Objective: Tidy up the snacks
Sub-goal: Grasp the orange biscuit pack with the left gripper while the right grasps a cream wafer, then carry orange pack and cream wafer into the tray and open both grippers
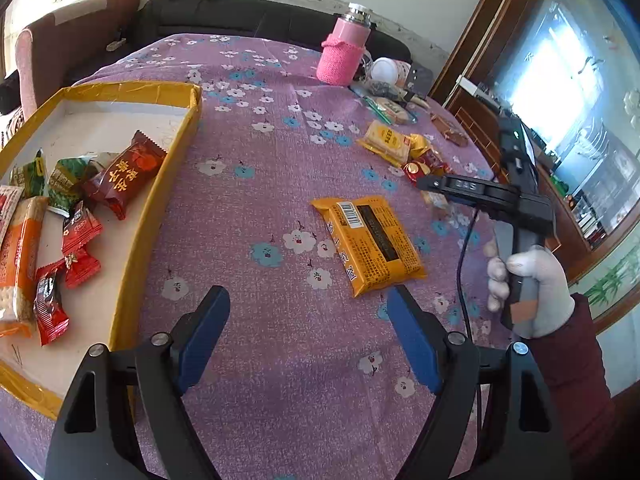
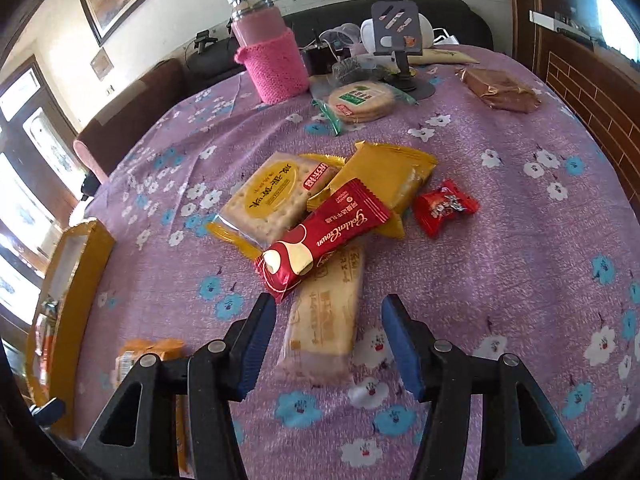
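Both the left gripper and right gripper hover with jaws spread, the right above a pale rectangular cracker pack in clear crinkly film lying on the purple floral tablecloth: probably light, slippery, brittle, best pinched gently across its long edges.

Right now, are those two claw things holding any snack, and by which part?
Nothing is held. The left gripper and the right gripper are both open, jaws apart above the table.
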A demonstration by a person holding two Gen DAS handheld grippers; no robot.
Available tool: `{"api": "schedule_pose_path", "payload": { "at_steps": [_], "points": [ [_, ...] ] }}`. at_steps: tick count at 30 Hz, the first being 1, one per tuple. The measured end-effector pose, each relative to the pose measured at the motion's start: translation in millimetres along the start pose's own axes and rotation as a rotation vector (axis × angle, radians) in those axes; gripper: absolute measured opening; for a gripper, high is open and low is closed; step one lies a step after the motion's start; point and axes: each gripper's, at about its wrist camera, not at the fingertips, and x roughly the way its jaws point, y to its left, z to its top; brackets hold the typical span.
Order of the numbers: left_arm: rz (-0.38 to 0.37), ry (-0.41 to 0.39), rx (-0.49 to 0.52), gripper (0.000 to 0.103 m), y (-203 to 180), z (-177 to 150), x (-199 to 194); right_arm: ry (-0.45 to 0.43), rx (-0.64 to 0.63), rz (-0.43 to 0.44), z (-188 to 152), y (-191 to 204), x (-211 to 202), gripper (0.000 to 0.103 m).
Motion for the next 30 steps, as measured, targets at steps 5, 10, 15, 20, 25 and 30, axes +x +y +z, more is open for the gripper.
{"api": "schedule_pose_path", "payload": {
  "at_steps": [5,10,15,20,25,30],
  "points": [
    [0.007,0.045,0.013,0.081,-14.8,8.5,24.3,-0.025,-0.094,-0.122,-0.3,19.3,9.3,0.047],
    [0.009,0.033,0.045,0.081,-34.6,23.3,48.4,-0.003,-0.031,-0.056,-14.4,7.1,-6.7,0.035],
    [0.093,0.060,0.139,0.081,-60.8,36.1,86.2,-0.017,0.008,-0.002,-27.2,-2.6,-20.0,0.035],
    [0.151,0.096,0.197,0.087,-81.7,37.4,107.5,-0.054,0.028,0.003,-27.4,-7.3,-30.8,0.035],
    [0.146,0.063,0.264,0.070,-90.7,32.3,102.6,-0.148,0.062,0.022,-23.1,-14.2,-50.4,0.035],
    [0.102,0.038,0.215,0.069,-77.5,30.4,85.8,-0.221,0.095,0.071,-21.0,-19.8,-63.9,0.035]
  ]
}}
